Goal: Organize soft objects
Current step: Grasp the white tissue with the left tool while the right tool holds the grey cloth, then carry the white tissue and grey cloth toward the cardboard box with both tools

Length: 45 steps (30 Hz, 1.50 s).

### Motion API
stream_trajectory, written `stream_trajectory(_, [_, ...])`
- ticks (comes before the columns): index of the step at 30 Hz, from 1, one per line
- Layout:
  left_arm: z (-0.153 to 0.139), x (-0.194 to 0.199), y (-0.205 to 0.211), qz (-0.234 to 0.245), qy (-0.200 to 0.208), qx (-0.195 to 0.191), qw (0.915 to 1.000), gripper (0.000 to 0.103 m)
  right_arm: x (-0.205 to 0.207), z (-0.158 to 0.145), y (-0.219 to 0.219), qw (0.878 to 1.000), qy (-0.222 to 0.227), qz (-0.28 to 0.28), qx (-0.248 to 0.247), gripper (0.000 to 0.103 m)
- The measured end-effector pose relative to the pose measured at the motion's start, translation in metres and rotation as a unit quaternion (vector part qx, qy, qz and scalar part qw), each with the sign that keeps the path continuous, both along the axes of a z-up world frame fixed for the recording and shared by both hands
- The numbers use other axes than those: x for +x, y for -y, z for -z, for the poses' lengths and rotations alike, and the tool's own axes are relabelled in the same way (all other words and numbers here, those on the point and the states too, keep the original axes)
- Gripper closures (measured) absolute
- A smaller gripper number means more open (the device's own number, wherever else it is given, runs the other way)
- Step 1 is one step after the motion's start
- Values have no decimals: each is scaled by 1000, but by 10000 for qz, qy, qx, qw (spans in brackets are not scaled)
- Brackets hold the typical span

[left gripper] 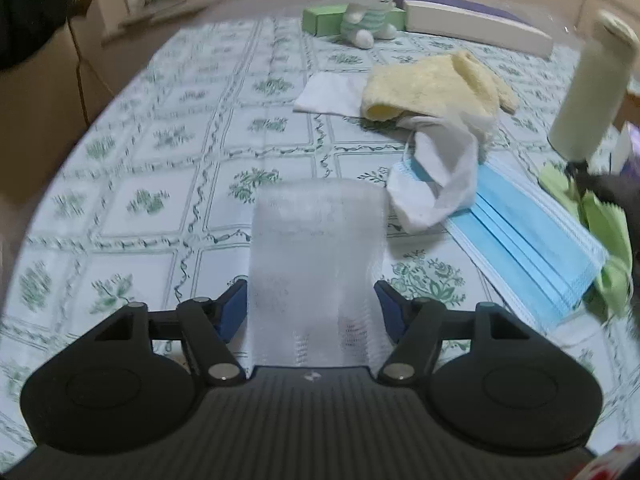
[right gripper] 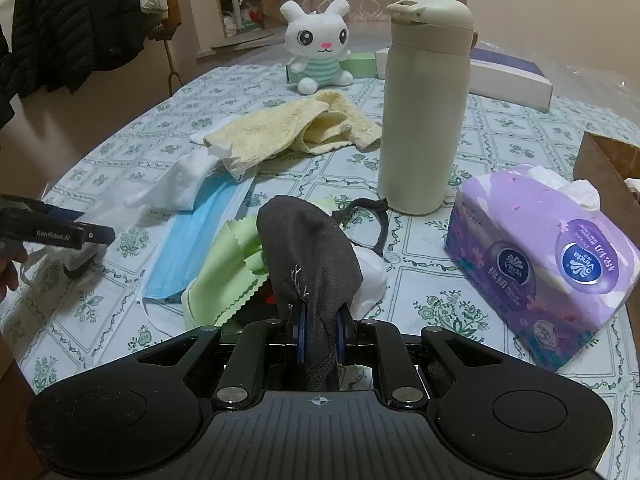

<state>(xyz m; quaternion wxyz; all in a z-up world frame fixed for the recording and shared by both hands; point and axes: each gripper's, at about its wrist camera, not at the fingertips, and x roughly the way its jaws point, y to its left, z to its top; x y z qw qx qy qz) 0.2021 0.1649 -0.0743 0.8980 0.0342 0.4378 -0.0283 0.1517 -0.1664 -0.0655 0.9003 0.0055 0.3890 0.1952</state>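
tabletop (right gripper: 500, 128): green-patterned cloth
far: plush rabbit (right gripper: 320, 46)
middle: yellow towel (right gripper: 280, 128), bottle (right gripper: 424, 112)
near left: blue mask (right gripper: 196, 240)
right: tissue pack (right gripper: 540, 264)

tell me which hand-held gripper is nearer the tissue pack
Right. The right hand-held gripper, shut on a dark sock, sits just left of the tissue pack; the left hand-held gripper is across the table beyond the blue mask.

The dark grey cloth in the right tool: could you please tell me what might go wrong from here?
1. The dark grey cloth is pinched in the right tool close to the tall cream bottle; a sideways swing could tip it.
2. The green cloth lies partly under the grey one and might drag along.
3. The white mesh cloth sits between the left tool's open jaws, ungripped, and may slip.
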Motion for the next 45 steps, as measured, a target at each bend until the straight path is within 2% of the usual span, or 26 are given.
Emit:
stream_trajectory(3, [-2, 4, -8, -55, 9, -167, 9998, 55, 1, 0, 0, 10000, -4, -5, -4, 89])
stream_trajectory(7, [-10, 6, -16, -160, 56, -346, 9993, 86, 1, 0, 0, 10000, -2, 7, -11, 89])
stream_trajectory(8, [-12, 6, -17, -184, 77, -355, 9992, 92, 1, 0, 0, 10000, -1, 9, -10, 89])
stream_trajectory(10, [-19, 4, -22, -226, 143, -486, 9985, 95, 1, -1, -1, 10000, -2, 8, -16, 89])
stream_trajectory(12, [-27, 1, -26, -273, 237, -583, 9976, 96, 0, -2, -1, 10000, 5, 7, -7, 89])
stream_trajectory(18, [-58, -13, -23, -278, 527, -542, 9967, 97, -7, -13, 1, 9999, 114, 42, 23, 89])
stream_trajectory(25, [-77, -45, 13, -79, 694, -602, 9957, 97, -23, -32, 5, 9996, 201, 90, 156, 89])
stream_trajectory(37, [-72, -106, 106, 418, 675, -807, 9936, 99, -76, -48, 28, 9991, 85, 143, 403, 89])
stream_trajectory(45, [-70, -137, 166, 808, 608, -931, 9905, 99, -121, -59, 66, 9981, 81, 412, 447, 89])
